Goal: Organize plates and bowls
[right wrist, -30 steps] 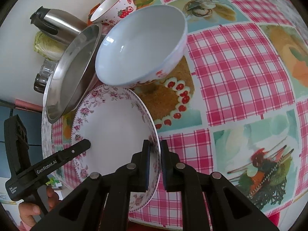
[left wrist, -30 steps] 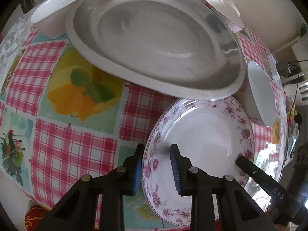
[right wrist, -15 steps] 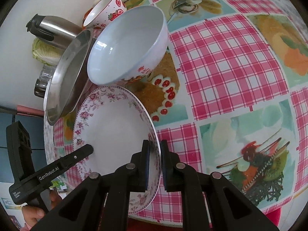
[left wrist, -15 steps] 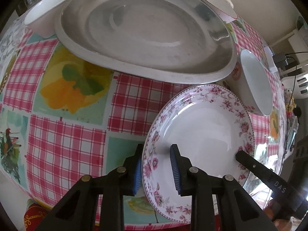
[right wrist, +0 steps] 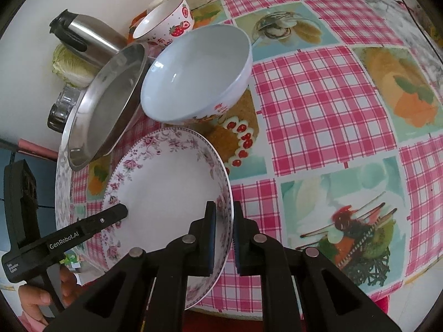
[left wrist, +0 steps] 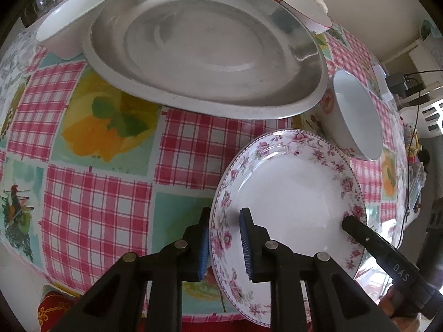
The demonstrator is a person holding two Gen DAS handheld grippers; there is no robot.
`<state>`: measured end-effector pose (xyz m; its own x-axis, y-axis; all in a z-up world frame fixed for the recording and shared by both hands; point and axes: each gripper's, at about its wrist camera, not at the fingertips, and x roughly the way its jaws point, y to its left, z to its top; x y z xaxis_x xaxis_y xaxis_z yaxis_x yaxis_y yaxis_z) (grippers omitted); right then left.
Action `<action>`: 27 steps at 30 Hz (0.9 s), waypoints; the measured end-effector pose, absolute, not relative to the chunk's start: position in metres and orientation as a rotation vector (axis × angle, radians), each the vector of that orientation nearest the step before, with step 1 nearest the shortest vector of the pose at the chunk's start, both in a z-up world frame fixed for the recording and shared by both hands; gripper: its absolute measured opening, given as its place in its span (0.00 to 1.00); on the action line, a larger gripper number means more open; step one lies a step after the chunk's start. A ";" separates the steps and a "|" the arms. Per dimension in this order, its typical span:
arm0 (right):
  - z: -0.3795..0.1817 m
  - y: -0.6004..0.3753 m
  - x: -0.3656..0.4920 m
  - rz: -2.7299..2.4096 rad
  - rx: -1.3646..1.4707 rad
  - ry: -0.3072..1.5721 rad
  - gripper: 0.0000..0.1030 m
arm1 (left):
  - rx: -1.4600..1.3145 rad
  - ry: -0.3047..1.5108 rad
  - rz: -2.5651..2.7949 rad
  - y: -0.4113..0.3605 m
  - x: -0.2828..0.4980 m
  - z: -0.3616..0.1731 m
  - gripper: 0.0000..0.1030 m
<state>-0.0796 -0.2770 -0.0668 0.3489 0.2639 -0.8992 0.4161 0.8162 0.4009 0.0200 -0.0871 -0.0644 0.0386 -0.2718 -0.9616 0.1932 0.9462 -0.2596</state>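
Note:
A white plate with a pink floral rim (left wrist: 290, 193) (right wrist: 166, 182) hangs tilted just above the checked tablecloth, held at two opposite edges. My left gripper (left wrist: 225, 210) straddles its left rim; the jaws are closing, and both blue pads look to be touching the rim. My right gripper (right wrist: 223, 204) is shut on the opposite rim. One finger of it (left wrist: 360, 229) shows in the left wrist view. A large steel tray (left wrist: 205, 49) (right wrist: 108, 105) lies beyond the plate. A big white bowl (left wrist: 357, 116) (right wrist: 199, 69) stands beside both.
A strawberry-print bowl (right wrist: 166, 19) and a plain white bowl (left wrist: 72, 19) flank the tray's far side. A steel kettle (right wrist: 83, 38), a cabbage (right wrist: 69, 66) and a glass jar (right wrist: 61, 108) stand by the wall. A hand (right wrist: 36, 298) holds the left gripper off the table edge.
The plate has drawn back from under the steel tray's rim and now hangs apart from it. The left jaws have narrowed on the plate's rim. The right grip is unchanged.

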 end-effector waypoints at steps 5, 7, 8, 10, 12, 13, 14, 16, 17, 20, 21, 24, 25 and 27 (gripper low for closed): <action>-0.061 -0.273 -0.083 -0.107 0.636 1.217 0.11 | -0.072 1.486 -0.366 -0.085 0.014 -0.059 0.22; -0.057 -0.274 -0.084 -0.103 0.633 1.204 0.11 | -0.065 1.466 -0.371 -0.084 0.011 -0.052 0.22; -0.054 -0.273 -0.085 -0.100 0.628 1.195 0.11 | -0.061 1.455 -0.373 -0.084 0.009 -0.048 0.22; -0.050 -0.273 -0.088 -0.096 0.623 1.182 0.11 | -0.063 1.438 -0.380 -0.083 0.007 -0.041 0.22; -0.045 -0.272 -0.091 -0.092 0.619 1.168 0.11 | -0.064 1.429 -0.384 -0.081 0.005 -0.038 0.22; -0.042 -0.272 -0.092 -0.089 0.616 1.158 0.11 | -0.062 1.424 -0.385 -0.080 0.003 -0.035 0.22; -0.041 -0.272 -0.093 -0.088 0.616 1.154 0.11 | -0.062 1.421 -0.386 -0.080 0.002 -0.034 0.22; -0.037 -0.271 -0.095 -0.087 0.613 1.144 0.11 | -0.061 1.419 -0.391 -0.078 -0.001 -0.033 0.22; -0.036 -0.272 -0.096 -0.087 0.613 1.141 0.11 | -0.062 1.417 -0.394 -0.078 -0.001 -0.031 0.22; -0.033 -0.275 -0.099 -0.087 0.610 1.131 0.11 | -0.059 1.412 -0.397 -0.078 0.001 -0.027 0.22; -0.032 -0.276 -0.100 -0.088 0.608 1.131 0.11 | -0.058 1.411 -0.397 -0.079 0.000 -0.026 0.22; -0.030 -0.275 -0.104 -0.092 0.594 1.131 0.11 | -0.061 1.406 -0.400 -0.080 -0.001 -0.028 0.22; -0.028 -0.275 -0.105 -0.091 0.589 1.126 0.11 | -0.062 1.401 -0.401 -0.080 -0.001 -0.027 0.21; -0.025 -0.274 -0.106 -0.092 0.585 1.122 0.11 | -0.069 1.397 -0.406 -0.080 0.000 -0.027 0.21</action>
